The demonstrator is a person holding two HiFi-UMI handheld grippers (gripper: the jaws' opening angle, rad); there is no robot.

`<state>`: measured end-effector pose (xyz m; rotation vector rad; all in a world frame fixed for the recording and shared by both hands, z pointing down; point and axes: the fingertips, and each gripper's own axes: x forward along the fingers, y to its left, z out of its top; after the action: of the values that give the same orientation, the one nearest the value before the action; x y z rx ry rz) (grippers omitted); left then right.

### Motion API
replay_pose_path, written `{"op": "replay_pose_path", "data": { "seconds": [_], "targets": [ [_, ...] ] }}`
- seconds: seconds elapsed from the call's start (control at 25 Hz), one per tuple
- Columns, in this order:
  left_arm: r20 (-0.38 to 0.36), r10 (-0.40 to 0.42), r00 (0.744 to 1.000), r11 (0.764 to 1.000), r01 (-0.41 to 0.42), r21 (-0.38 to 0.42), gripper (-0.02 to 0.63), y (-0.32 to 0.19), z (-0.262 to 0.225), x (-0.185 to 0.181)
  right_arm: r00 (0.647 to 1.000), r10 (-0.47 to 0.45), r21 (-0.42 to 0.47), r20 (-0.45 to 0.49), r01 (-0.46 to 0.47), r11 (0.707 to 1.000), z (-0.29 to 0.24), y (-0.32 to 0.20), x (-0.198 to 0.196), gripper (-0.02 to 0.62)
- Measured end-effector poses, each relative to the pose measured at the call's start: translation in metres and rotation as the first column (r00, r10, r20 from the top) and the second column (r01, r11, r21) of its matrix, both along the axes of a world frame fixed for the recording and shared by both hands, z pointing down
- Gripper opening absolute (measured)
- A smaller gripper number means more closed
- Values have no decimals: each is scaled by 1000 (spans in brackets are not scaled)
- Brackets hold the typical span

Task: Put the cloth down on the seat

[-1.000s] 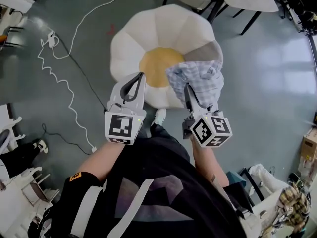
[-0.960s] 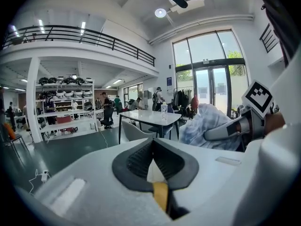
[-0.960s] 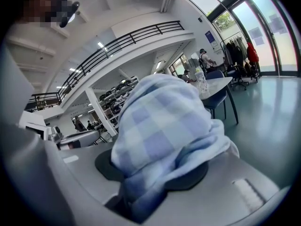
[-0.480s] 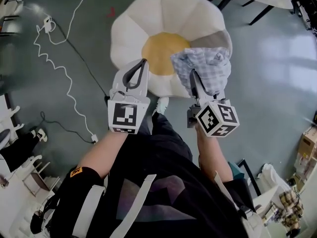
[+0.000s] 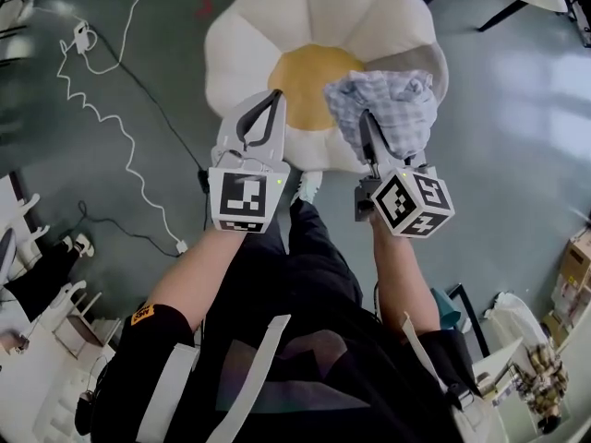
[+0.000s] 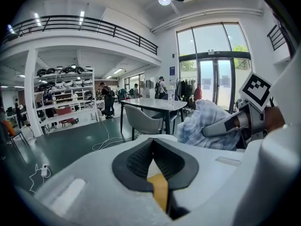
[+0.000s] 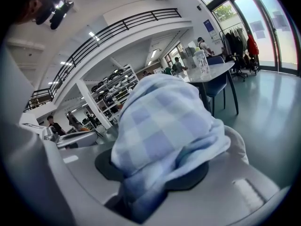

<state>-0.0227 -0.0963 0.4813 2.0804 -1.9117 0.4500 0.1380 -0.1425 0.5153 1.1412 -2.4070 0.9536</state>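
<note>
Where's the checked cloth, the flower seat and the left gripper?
cloth (image 5: 388, 109): head view, middle of the bundle.
seat (image 5: 309, 74): head view, its yellow centre.
left gripper (image 5: 273, 95): head view, tips of its closed jaws.

The black top (image 5: 369, 386) carries white straps (image 5: 247, 377) and an orange sleeve patch (image 5: 141, 316).

The right gripper (image 5: 369, 125) clamps a bunched blue-checked cloth (image 5: 388, 107) at its jaw tips, over the flower-shaped seat (image 5: 249, 35). Whether the cloth touches the seat cannot be told. Just to its left, the left gripper (image 5: 271, 100) hovers with jaw tips together, empty, by the seat's yellow centre (image 5: 309, 70). Further left, a white cable (image 5: 138, 185) winds across the grey floor (image 5: 517, 155).
</note>
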Motion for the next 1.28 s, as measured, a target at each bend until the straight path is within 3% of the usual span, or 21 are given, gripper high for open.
{"op": "replay_pose_path", "data": {
  "seconds": [0.2, 0.32, 0.56, 1.28],
  "targets": [
    [6, 12, 1000, 1000, -11, -28, 0, -22, 23, -11, 1000, 2, -23, -17, -3, 1000, 20, -21, -12, 200],
    [-5, 18, 1000, 999, -19, -50, -2, -23, 42, 0, 1000, 10, -32, -26, -11, 999, 33, -22, -2, 201],
    [-35, 9, 999, 993, -13, -114, -2, -46, 123, -37, 998, 13, -78, -57, -17, 997, 106, -49, -38, 204],
    [-40, -19, 999, 985, 11, -175, -2, -67, 289, -78, 992, -24, -133, -122, 8, 991, 269, -60, -71, 207]
  ]
}}
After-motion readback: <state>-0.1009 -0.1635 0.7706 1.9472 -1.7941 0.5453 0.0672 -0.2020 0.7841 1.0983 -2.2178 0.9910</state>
